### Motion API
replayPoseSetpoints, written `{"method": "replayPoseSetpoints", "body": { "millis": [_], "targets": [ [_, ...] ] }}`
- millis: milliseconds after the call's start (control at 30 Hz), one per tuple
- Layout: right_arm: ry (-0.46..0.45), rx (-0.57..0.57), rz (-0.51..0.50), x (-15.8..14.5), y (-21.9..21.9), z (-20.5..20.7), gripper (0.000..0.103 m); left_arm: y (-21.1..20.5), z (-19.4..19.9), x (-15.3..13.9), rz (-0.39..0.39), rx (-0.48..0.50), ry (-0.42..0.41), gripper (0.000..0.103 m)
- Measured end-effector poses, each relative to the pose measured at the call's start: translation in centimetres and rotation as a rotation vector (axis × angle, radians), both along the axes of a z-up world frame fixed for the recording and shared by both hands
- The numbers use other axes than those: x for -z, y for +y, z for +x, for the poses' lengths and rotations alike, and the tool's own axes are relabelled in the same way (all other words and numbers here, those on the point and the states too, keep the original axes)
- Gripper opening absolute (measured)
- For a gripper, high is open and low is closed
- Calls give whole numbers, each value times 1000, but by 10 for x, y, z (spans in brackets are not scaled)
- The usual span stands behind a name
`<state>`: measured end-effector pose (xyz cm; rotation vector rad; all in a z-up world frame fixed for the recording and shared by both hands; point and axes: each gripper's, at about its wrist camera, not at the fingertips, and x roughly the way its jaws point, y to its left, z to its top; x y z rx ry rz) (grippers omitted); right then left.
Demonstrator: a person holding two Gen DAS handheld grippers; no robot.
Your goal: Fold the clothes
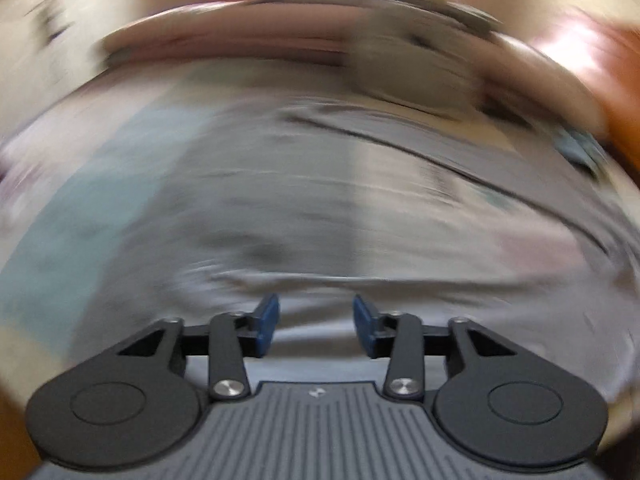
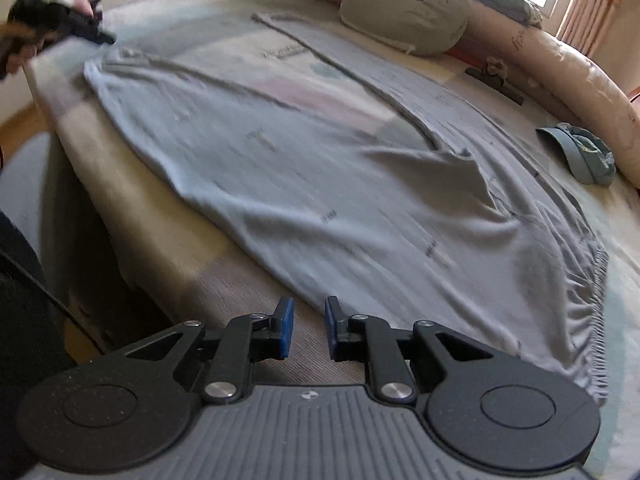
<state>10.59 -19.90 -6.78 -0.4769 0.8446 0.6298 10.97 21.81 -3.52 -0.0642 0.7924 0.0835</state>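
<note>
My left jaws (image 1: 316,326) are standing half open, holding nothing, over the grey garment (image 2: 320,184). My right jaws (image 2: 309,328) are gaping slightly, empty, the garment lying spread on the bed (image 2: 132,216) just ahead.

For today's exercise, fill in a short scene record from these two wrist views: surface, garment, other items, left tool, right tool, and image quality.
surface: bed with a patterned cover
garment: pale grey-blue garment, spread mostly flat, creased, gathered hem at the right
other items: grey cushion, long pink bolster, small blue-green cloth
left tool: open, nothing between the pads, above the garment
right tool: open by a narrow gap, nothing held, at the bed's near edge
image quality: left wrist view heavily blurred; right wrist view clearer
</note>
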Motion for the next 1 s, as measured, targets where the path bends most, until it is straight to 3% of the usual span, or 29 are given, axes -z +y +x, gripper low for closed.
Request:
{"method": "replayPoseSetpoints", "body": {
  "millis": [167,300,400,567,600,667,733,867,1000],
  "targets": [
    [-9,-28,43,6,-1,5,20,-102,11,6,28,291,2,61],
    [-70,-104,-27,15,4,0,25,-165,12,23,44,433,23,63],
    [-121,-130,-63,16,4,-1,32,-199,14,35,97,438,36,63],
    [-169,-161,-101,20,3,2,28,-219,22,53,95,386,77,63],
    [-148,-167,-80,20,0,3,13,-216,21,55,70,363,87,65],
    [-92,-167,-33,19,-5,3,7,-207,19,58,7,311,116,71],
    [-50,-145,18,17,-14,4,7,-202,13,57,-3,312,127,72],
    [41,-64,167,8,-40,15,14,-206,14,44,64,326,145,72],
    [11,87,304,-12,-66,40,25,-214,33,26,15,333,71,73]
  ]
}}
